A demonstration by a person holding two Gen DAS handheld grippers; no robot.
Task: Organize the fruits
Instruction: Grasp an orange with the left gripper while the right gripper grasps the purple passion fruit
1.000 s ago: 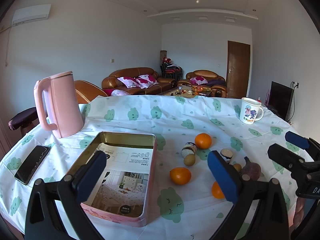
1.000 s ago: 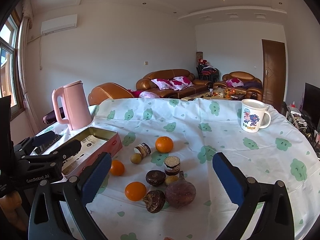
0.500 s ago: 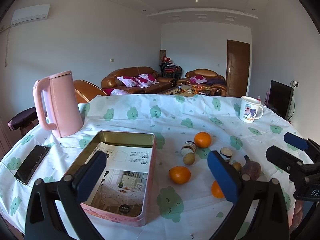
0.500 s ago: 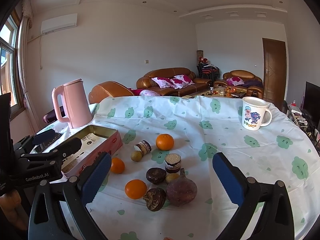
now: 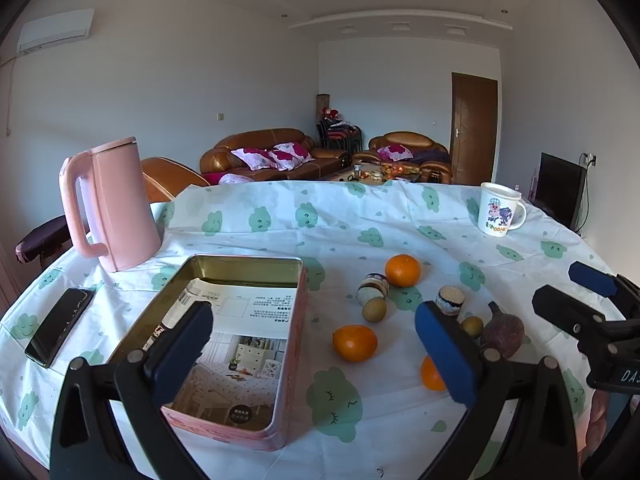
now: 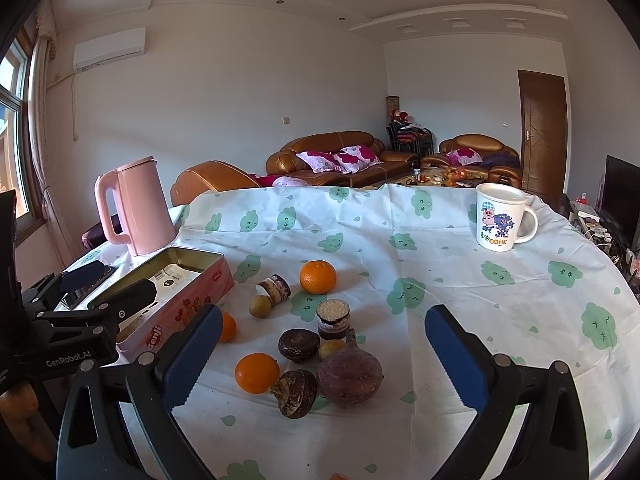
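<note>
your table (image 6: 460,280) wears a white cloth printed with green clouds, and everything sits on it. the largest thing there is the pink tin box (image 5: 240,280), lidless, on the left side with a printed sheet lying inside. behind it stands the pink kettle (image 5: 116,204), upright, handle to the left, and a black phone (image 5: 58,330) lies flat near the left edge. the white cartoon mug (image 6: 500,220) stands well apart at the far right.

your left gripper (image 5: 312,344) hangs released, fingers spread wide with nothing between them; its left pad (image 5: 180,354) sits over the tin and its right pad (image 5: 446,354) over the fruit. your right gripper (image 6: 322,354) is likewise slack and wide open, empty, poised above the fruit cluster.

the fruit all lies loose on the cloth, right of the tin, none inside it. biggest is the dark purple bulb (image 6: 349,372), nearest your right gripper. 3 oranges follow: 1 at the back (image 6: 318,277), 1 at the front (image 6: 257,372), 1 just beside the tin (image 6: 228,326), partly hidden by your pad. 2 dark brown round fruits (image 6: 299,345) lie near the bulb, the nearer 1 (image 6: 295,393) touching it. 2 cut striped pieces, 1 upright (image 6: 333,318) and 1 tipped over (image 6: 275,289), come next. smallest are 2 yellowish round fruits, 1 beside the tipped piece (image 6: 260,306) and 1 tucked between the bulb and the upright piece (image 6: 331,348).
</note>
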